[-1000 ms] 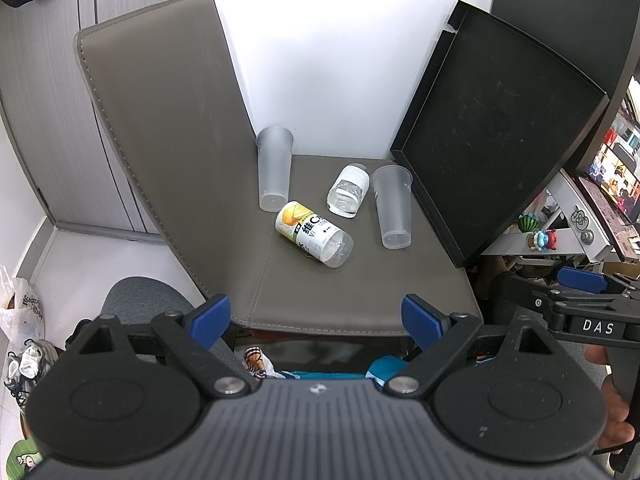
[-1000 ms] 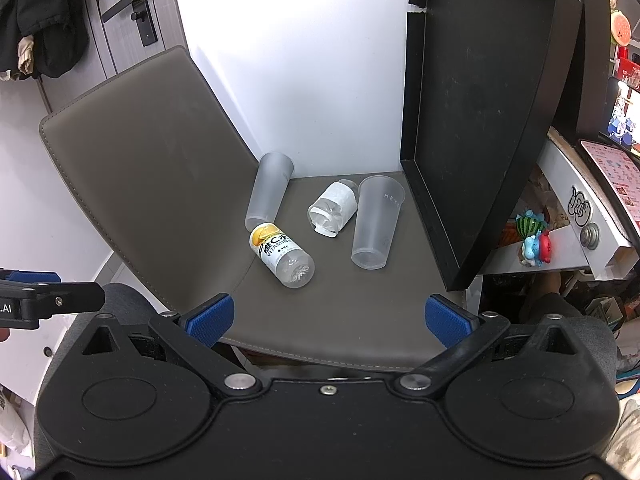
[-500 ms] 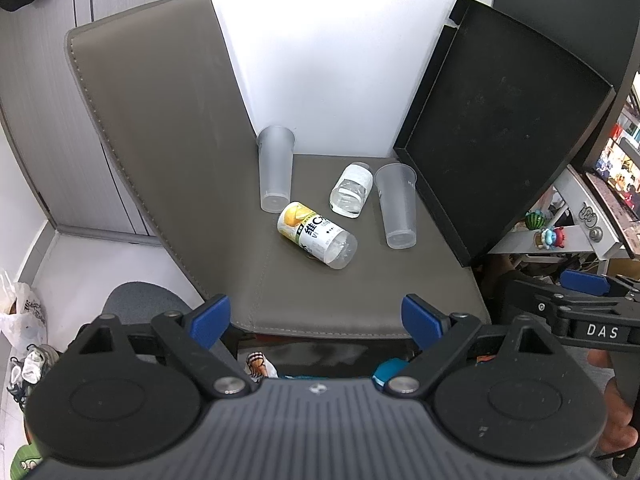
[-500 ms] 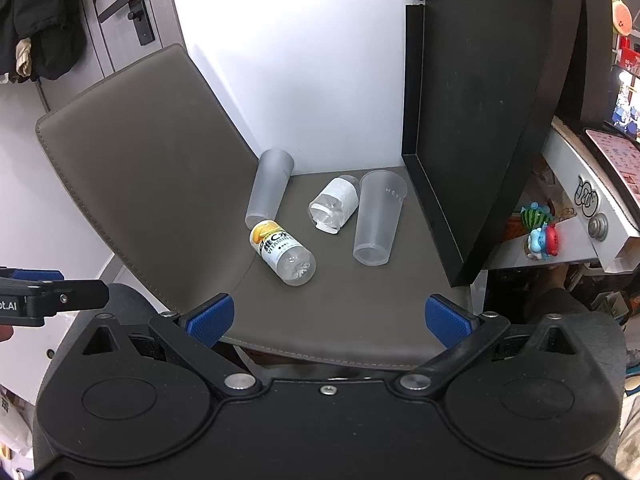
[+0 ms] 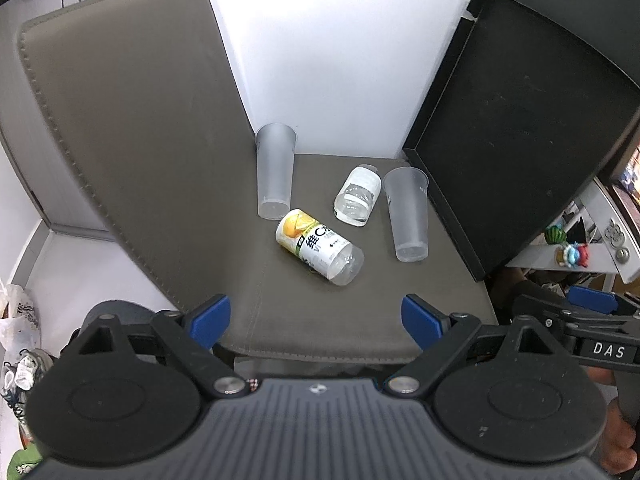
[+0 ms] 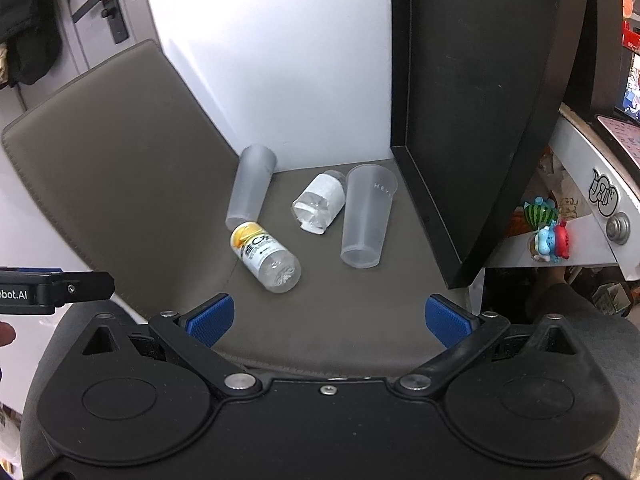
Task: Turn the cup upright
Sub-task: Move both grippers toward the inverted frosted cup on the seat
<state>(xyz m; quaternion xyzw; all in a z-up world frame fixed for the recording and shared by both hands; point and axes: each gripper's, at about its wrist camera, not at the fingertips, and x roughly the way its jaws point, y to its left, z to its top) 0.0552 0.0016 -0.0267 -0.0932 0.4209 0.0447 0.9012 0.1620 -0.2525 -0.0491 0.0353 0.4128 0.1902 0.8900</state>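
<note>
Tongs left [image 5: 316, 318] and right [image 6: 328, 320] both spread wide, empty, near two frosted cups [image 6: 366, 216].

Even, bright indoor light fills both views, strongest on the plain white wall [image 5: 332, 60], which is nearly washed out in the left wrist view. Shadows on the grey-brown leather chair seat [image 6: 340, 304] are soft and faint. Fisheye distortion bends the flat black tray [image 6: 472, 92] and the chair back at the edges. The centre is sharp; the margins darken and smear slightly.
</note>
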